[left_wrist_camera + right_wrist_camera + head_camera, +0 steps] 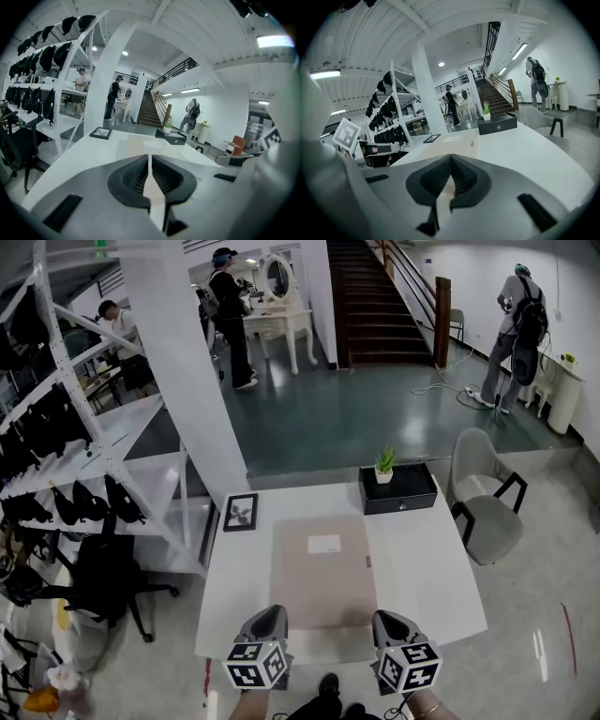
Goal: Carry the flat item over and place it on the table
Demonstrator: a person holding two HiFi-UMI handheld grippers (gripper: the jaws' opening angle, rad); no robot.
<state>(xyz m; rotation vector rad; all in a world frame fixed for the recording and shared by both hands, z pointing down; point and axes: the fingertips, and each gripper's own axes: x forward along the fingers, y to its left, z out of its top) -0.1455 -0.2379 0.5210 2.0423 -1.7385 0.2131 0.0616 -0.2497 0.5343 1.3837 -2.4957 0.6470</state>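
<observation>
The left gripper (270, 613) and the right gripper (387, 619) are smooth, light-grey moulded shells, each tapering to a rounded nose. Black ribbed rubber pads (135, 176) line the jaws inside a black rim, and black rectangular slots (63, 212) are sunk into the shell. Each gripper carries a white cube with black square markers (255, 664). The person wears dark shoes (328, 684).

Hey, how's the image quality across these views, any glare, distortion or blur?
Head view: evenly lit, with light streaks glaring on the glossy floor. Left gripper view: strong fisheye bending, dark corners, blown-out ceiling light. Right gripper view: same bending; the hand-held gripper clamping the beige sheet looks soft.
</observation>
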